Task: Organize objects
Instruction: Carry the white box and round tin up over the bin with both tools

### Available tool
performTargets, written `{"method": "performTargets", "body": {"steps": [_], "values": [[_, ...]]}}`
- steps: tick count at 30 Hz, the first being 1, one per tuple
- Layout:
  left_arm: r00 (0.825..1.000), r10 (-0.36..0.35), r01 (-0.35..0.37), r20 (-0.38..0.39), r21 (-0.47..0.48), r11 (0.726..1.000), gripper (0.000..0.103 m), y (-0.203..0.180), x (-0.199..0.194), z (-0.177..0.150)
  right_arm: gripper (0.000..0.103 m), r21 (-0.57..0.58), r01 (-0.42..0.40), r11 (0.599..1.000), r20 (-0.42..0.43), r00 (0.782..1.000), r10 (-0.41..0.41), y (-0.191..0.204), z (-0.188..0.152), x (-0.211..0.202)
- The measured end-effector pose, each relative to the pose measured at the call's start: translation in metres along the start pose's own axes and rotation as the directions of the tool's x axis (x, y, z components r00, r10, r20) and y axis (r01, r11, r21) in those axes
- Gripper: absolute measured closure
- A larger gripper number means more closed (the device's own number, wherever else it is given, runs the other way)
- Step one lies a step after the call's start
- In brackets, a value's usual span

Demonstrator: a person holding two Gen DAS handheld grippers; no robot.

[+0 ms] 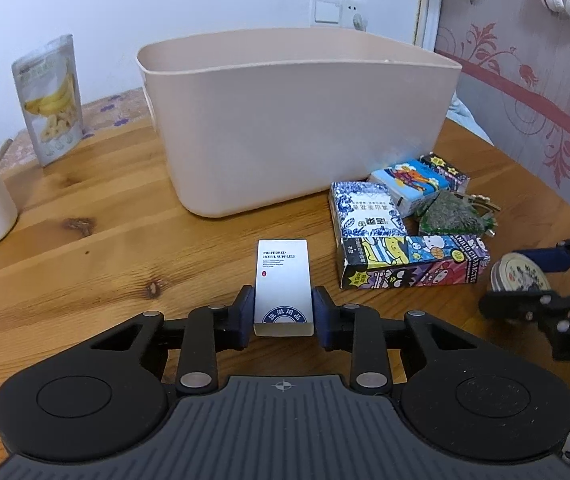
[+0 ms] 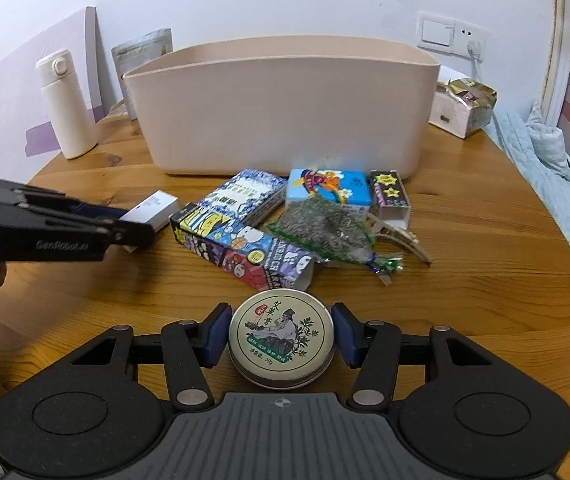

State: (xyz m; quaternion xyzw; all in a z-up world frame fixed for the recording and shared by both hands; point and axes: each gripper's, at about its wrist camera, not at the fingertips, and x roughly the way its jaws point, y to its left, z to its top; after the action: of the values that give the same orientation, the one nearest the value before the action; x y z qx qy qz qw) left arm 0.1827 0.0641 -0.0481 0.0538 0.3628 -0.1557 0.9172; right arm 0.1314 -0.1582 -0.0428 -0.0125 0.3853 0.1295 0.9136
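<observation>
My right gripper [image 2: 281,338] pinches a round tin [image 2: 281,340] just off the wooden table [image 2: 465,300]; my left gripper [image 1: 283,312] clamps a small white box [image 1: 283,288]. Behind them, five packets crowd before one beige bin [image 2: 281,112], whose inside is hidden from me.

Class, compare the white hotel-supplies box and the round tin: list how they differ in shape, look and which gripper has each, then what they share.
The white box is rectangular; the round tin is a flat disc. The box is plain white with printed text; the tin is metallic with a pictured lid. The box sits in the left gripper; the tin in the right gripper. Both are clamped between blue pads, in front of the beige bin.
</observation>
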Motion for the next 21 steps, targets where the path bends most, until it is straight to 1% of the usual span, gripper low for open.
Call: {"method": "performTargets", "body": {"steps": [6, 12, 21], "values": [[0.999, 0.012, -0.012, 0.035, -0.022, 1.000, 0.072, 0.003, -0.018, 0.003, 0.051, 0.004, 0.004, 1.000, 0.035, 0.999, -0.004, -0.009, 0.008, -0.013], [0.997, 0.016, -0.016, 0.079, -0.006, 1.000, 0.072, 0.002, -0.044, 0.012, 0.051, 0.013, 0.007, 1.000, 0.078, 0.997, -0.008, -0.016, 0.020, -0.028], [0.986, 0.023, -0.021, 0.166, -0.014, 1.000, 0.072, 0.003, -0.076, 0.032, 0.051, 0.008, 0.012, 1.000, 0.146, 0.989, -0.013, -0.026, 0.040, -0.046]]}}
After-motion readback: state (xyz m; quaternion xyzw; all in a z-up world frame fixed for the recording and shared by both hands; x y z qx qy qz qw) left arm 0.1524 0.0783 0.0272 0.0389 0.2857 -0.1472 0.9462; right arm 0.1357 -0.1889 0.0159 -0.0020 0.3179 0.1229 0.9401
